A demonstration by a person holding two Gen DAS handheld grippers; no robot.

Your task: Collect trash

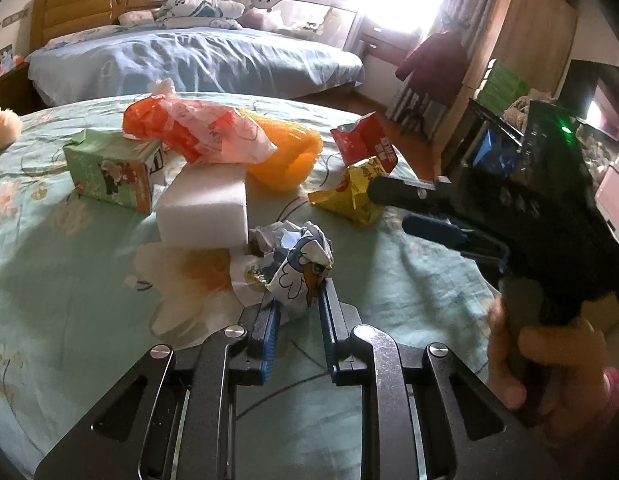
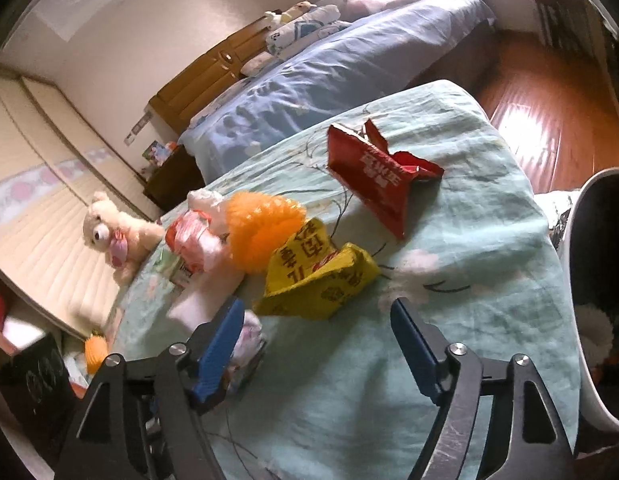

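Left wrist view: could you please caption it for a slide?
Left claw shut on crumpled paper amid bedspread trash.

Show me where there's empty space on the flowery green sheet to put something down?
There's bare sheet between the yellow wrapper, the red wrapper and the bin. There's more in front of the green carton. It's crowded around the white foam block and orange bag.

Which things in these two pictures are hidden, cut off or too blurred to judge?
- Bin, right wrist view: cut off by the edge; contents too dark.
- Crumpled paper, left wrist view: its lower part is hidden by the left gripper shut on it.
- Green carton, right wrist view: mostly behind the orange bag.
- Right gripper, left wrist view: blurred.
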